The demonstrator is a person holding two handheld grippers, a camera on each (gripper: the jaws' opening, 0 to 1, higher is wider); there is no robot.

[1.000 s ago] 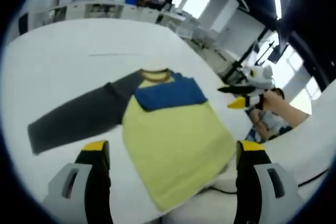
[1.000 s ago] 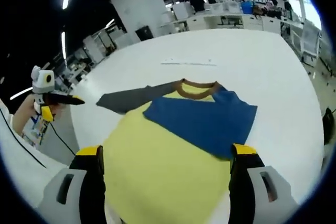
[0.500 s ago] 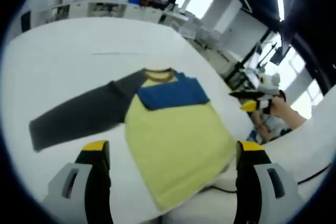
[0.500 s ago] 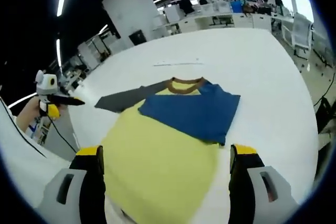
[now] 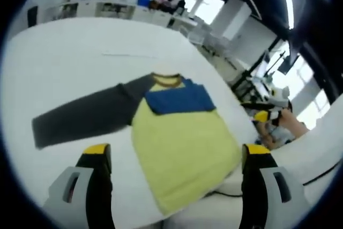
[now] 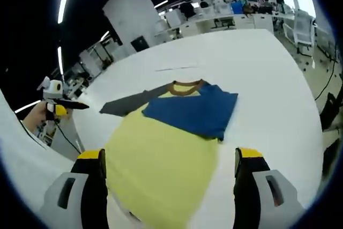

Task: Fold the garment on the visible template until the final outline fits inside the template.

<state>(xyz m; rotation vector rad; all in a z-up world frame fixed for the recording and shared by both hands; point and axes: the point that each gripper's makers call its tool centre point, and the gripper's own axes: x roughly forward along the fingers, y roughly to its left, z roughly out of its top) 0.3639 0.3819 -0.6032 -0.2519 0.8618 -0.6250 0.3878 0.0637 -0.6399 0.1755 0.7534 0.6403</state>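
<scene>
A yellow shirt (image 5: 179, 151) lies flat on the white table (image 5: 64, 52), brown collar (image 5: 167, 80) pointing away from me. Its blue sleeve (image 5: 179, 102) is folded across the chest. The dark grey sleeve (image 5: 80, 116) stretches out to the left. My left gripper (image 5: 177, 149) hovers open above the hem and holds nothing. In the right gripper view the same shirt (image 6: 161, 159) shows its blue sleeve (image 6: 193, 108) and grey sleeve (image 6: 128, 103). My right gripper (image 6: 169, 155) is open over the yellow body. Each gripper also appears off the table's side: right (image 5: 268, 108), left (image 6: 56, 103).
A faint thin line (image 5: 128, 54) marks the table beyond the collar. A dark cable (image 5: 217, 192) runs near the hem at the table's near edge. The table drops off at the right (image 6: 316, 132). Desks, chairs and people stand in the far background.
The shirt lies as before. In the right gripper view it now looks smaller and farther off. In the left gripper view the right gripper sits slightly lower and further right.
</scene>
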